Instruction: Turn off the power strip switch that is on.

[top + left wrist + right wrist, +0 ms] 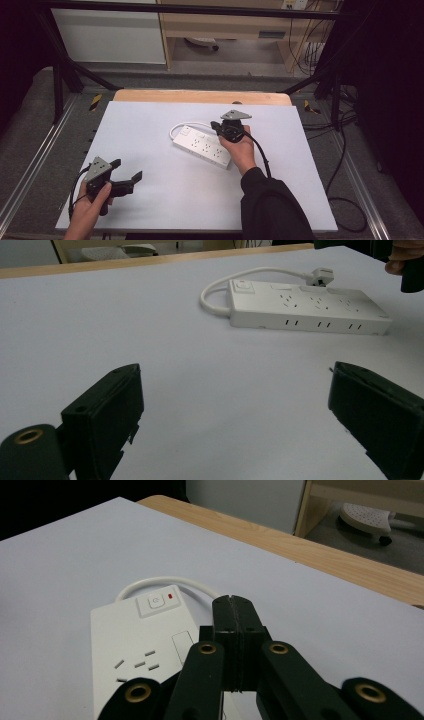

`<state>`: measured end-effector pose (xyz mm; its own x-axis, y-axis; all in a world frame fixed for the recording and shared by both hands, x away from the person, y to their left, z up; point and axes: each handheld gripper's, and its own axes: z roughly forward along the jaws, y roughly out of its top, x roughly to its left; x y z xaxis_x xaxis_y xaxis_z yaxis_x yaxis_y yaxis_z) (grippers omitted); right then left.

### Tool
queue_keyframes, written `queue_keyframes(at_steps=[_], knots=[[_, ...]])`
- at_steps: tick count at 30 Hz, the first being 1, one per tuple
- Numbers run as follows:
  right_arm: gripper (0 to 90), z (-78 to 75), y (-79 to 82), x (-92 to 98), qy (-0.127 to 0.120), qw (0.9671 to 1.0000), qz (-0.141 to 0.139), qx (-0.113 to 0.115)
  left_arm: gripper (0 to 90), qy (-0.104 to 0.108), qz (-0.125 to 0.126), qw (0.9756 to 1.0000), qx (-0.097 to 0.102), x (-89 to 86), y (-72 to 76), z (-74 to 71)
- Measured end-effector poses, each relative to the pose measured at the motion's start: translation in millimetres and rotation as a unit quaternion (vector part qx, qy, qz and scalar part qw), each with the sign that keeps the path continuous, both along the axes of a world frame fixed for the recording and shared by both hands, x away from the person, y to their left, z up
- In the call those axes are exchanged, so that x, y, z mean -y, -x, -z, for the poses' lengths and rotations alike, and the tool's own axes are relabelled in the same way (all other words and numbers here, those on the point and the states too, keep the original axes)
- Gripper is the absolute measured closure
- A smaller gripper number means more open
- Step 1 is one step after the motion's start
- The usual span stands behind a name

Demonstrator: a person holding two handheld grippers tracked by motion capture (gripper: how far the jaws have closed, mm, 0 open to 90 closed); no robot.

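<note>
A white power strip (202, 146) lies slantwise at the middle of the white mat (150, 120), its cable (175, 131) looping round the far end. Its switch (157, 602) has a small red mark beside it, and its white plug (320, 275) lies just behind it. My right gripper (215, 124) hovers over the strip's (135, 650) far end, its jaws (233, 605) pressed together with nothing between them. Near the front left corner, my left gripper (126, 170) stands open and points toward the strip (305, 307). Only bare mat shows between its jaws (235, 385).
A wooden table edge (200, 96) runs along the back of the mat. Black frame bars (60, 75) stand at the rear corners. Cables (345, 200) trail on the floor to the right. A wooden shelf unit (225, 30) stands behind the table.
</note>
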<state>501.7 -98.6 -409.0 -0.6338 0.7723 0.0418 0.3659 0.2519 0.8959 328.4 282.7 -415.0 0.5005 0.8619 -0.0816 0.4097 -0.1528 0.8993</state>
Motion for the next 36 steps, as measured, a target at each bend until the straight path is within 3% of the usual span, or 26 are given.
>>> queue_keyframes(at_steps=[36], knots=[[90.0, 19.0, -0.4, -26.0, 0.038, 0.9986, -0.021, -0.031, 7.5, -0.004, 0.005, 1.0, -0.001, 0.7, -0.1, 0.1]])
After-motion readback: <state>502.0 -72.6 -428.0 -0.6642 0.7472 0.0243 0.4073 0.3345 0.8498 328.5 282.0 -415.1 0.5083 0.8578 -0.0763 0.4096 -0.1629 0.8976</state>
